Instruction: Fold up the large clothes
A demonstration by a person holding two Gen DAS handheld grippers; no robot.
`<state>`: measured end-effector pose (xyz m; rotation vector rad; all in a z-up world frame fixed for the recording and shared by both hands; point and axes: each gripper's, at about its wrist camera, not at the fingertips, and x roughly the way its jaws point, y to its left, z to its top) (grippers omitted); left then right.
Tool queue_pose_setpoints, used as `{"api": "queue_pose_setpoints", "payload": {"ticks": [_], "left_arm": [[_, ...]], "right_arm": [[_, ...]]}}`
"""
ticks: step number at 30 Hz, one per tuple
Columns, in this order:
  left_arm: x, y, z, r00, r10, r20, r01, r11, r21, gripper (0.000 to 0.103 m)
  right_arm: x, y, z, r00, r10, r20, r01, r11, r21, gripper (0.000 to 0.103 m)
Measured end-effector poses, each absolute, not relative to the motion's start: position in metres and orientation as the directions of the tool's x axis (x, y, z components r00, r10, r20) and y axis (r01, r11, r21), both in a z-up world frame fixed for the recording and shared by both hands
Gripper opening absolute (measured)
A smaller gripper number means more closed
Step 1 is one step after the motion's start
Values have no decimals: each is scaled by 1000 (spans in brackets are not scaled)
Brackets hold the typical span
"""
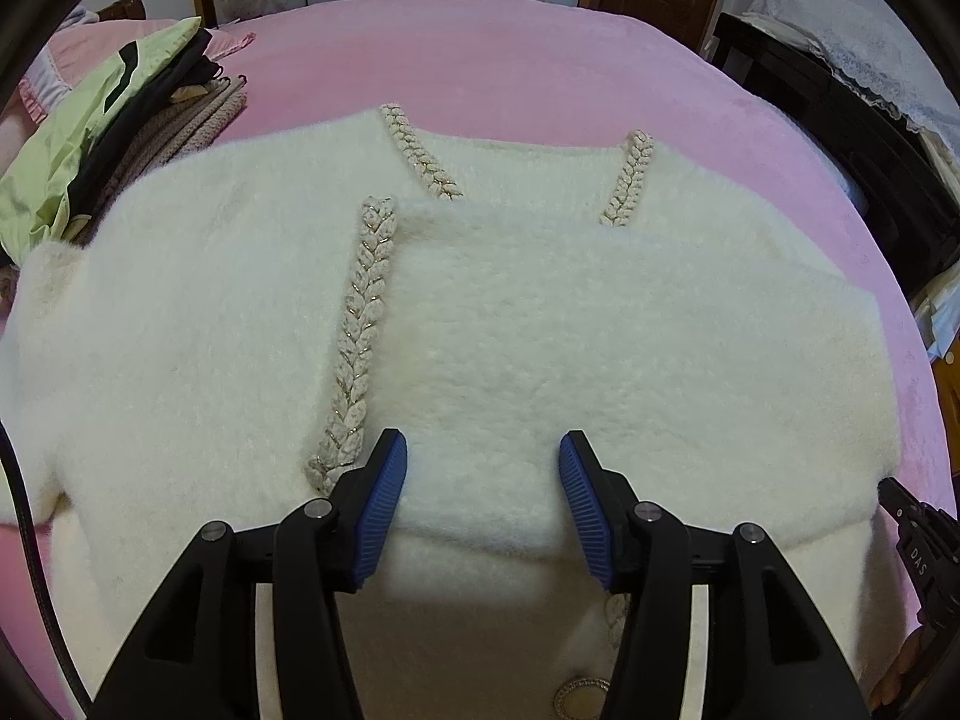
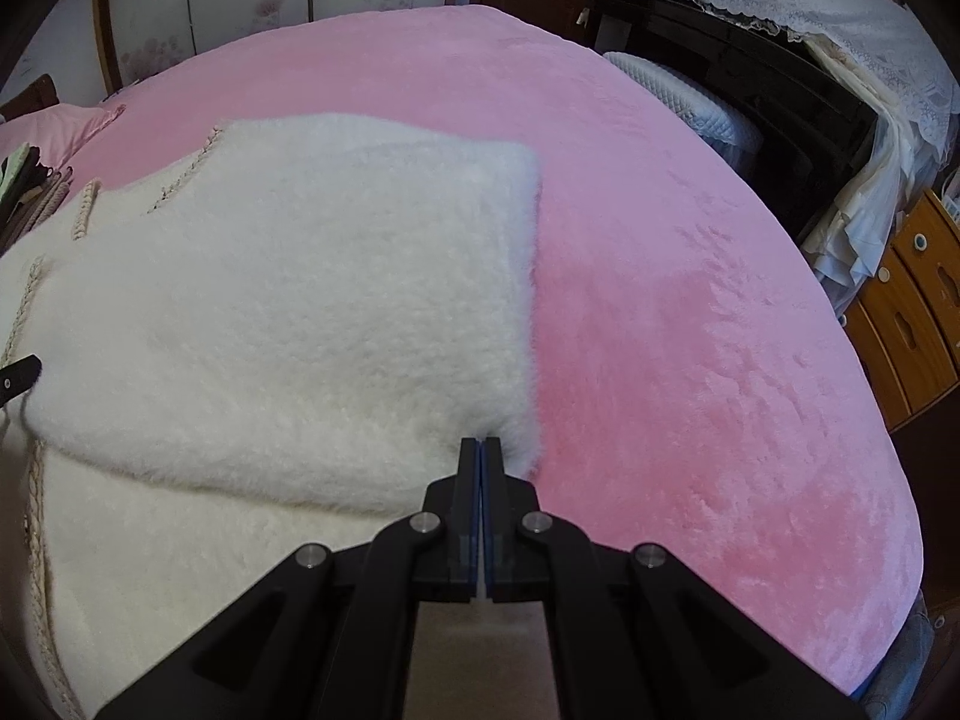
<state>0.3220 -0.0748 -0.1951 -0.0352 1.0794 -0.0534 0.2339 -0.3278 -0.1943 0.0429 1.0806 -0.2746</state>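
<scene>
Item: white fuzzy cardigan [image 1: 510, 330], flat on pink bed [image 1: 510, 54], sleeve folded across front. My L gripper [image 1: 483, 468] hovers w/ jaws apart, nothing gripped. My R gripper [image 2: 481, 450] clenched at fold's edge; can't tell if pinching fabric, prob. to tidy edge.

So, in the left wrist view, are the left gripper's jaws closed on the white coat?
No. The left gripper has its jaws standing apart over the fluffy white coat, blue pads clear of the fabric between them.

The left gripper [image 1: 483, 450] hangs with jaws apart over a fluffy white cardigan [image 1: 540, 348] on the pink bedspread [image 1: 540, 60]; braided trim [image 1: 354, 360] runs just left of it.
</scene>
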Motion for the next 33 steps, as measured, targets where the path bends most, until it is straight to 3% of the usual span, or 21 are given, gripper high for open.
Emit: {"api": "queue_pose_setpoints", "payload": {"ticks": [3,18,22,33], "left_arm": [[318,-76,-189,470,-76,-880,42,997,-64,58],[264,-56,-122,539,-35,-841,16,999,-31,59],[239,-50,-103,568,-56,-821,16,998,-57,74],[178,-13,-56,640,-23,-768,-30,998,-55,84]], "right_arm": [[239,-324,-191,421,-203,-884,257,961,-99,0],[203,-290,-138,480,-46,-876,225,972,73,2],[191,-272,-124,498,-11,-867,198,975,101,2],[162,-216,-86,539,28,-842,84,993,87,2]]}}
